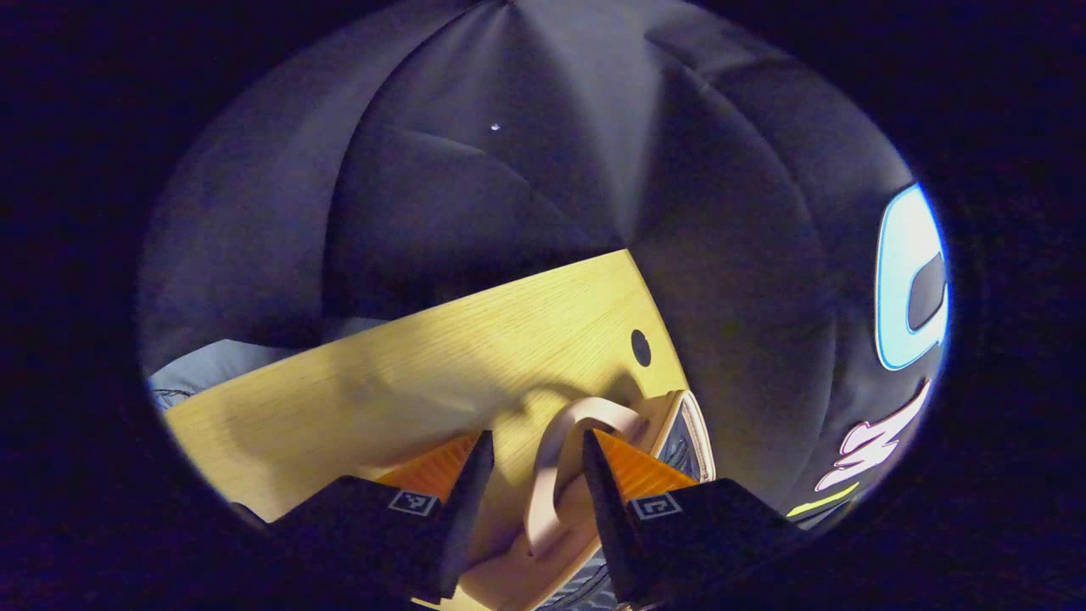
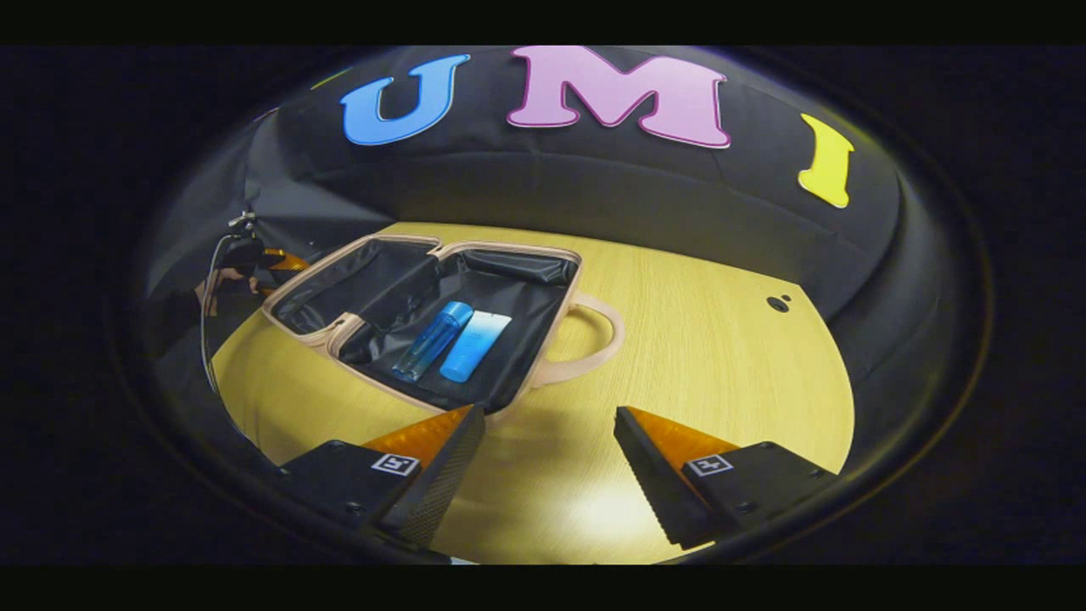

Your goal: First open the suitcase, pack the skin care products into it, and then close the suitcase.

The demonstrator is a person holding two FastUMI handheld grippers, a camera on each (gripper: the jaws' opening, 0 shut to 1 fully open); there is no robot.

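While your right tongs [image 2: 550, 462] hang spread and empty over the bare surface [image 2: 704, 339], the suitcase [image 2: 356, 331] lies open just beyond them, both halves flat so the lining faces up for loading. Two skin care products sit in the nearer half: a blue bottle [image 2: 433, 339] and a light blue tube [image 2: 475, 345], side by side, apparently touching. Packing looks done; closing remains. Your left tongs [image 1: 530, 475] straddle the suitcase handle [image 1: 556, 475], probably to swing the lid over; whether they press on it cannot be told. No label text is legible.
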